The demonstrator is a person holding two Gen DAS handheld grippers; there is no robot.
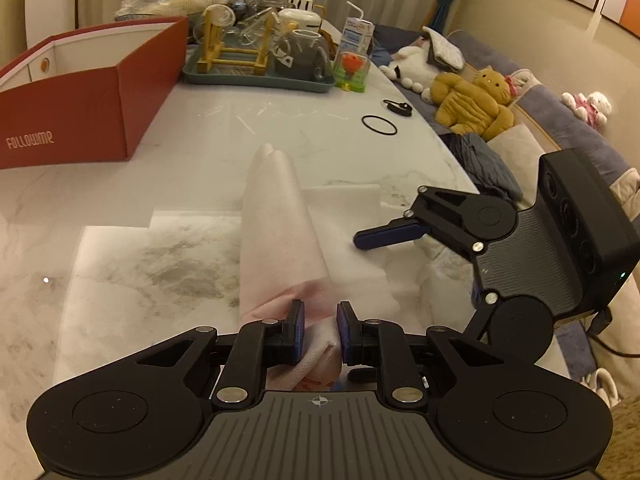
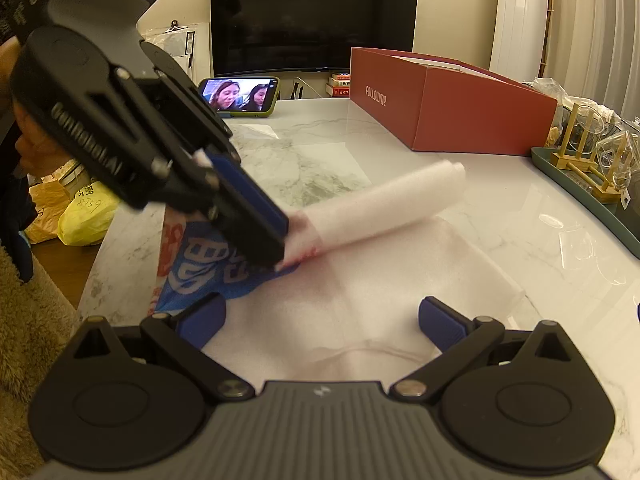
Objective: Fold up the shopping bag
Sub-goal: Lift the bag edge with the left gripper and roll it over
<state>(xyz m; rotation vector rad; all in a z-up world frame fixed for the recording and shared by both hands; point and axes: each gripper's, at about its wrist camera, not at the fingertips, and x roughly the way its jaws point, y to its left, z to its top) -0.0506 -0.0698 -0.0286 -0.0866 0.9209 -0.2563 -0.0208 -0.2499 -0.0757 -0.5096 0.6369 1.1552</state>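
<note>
A white non-woven shopping bag lies on the marble table. One side of it is rolled into a long tube that points away across the table. My left gripper is shut on the near end of that tube, where blue and red print shows. In the right wrist view the left gripper comes in from the upper left. My right gripper stands open just above the flat part of the bag, with nothing pinched. In the left wrist view it hovers to the right of the tube.
A red box stands at the far left of the table. Behind it is a tray of glassware, with a juice carton beside the tray. A black ring lies near the right edge. A phone is propped up at the far side. Plush toys sit on the sofa.
</note>
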